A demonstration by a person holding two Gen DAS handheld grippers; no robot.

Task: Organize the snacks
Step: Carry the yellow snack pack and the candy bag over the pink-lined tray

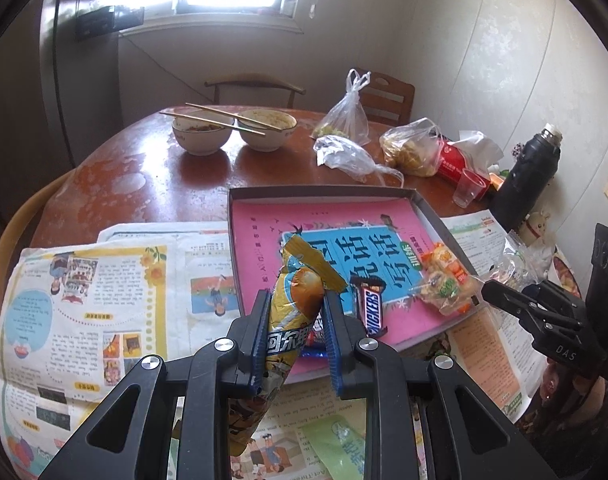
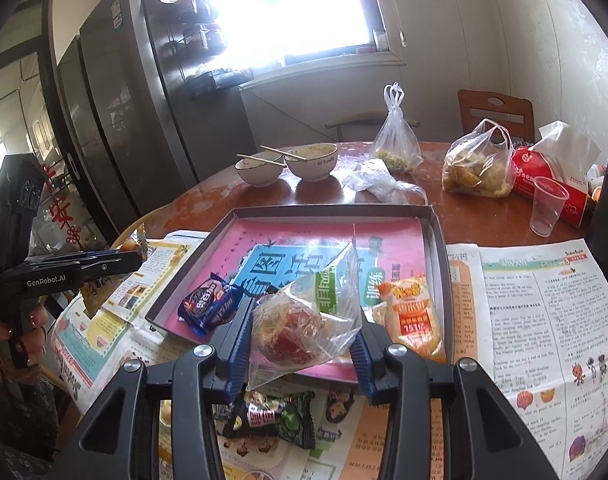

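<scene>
My left gripper (image 1: pixel 296 300) is shut on a yellow snack stick packet (image 1: pixel 292 312) and holds it above the near edge of the shallow box lid (image 1: pixel 323 191) with a pink and blue book inside. A Snickers bar (image 1: pixel 371 307) and an orange snack bag (image 1: pixel 443 280) lie in the box. My right gripper (image 2: pixel 304 312) is shut on a clear bag with a red snack (image 2: pixel 300 328), over the box's near edge (image 2: pixel 327 213). A blue Oreo pack (image 2: pixel 208 304) and an orange packet (image 2: pixel 415 312) lie in the box. A green and black packet (image 2: pixel 276 416) lies on the newspaper below.
Newspapers (image 1: pixel 84 300) cover the near part of the round wooden table (image 1: pixel 144 168). Two bowls with chopsticks (image 1: pixel 232 128), plastic food bags (image 1: pixel 411 148), a red tissue pack (image 2: pixel 551 184), a plastic cup (image 2: pixel 547 204) and a black thermos (image 1: pixel 531 172) stand behind the box. Chairs stand beyond.
</scene>
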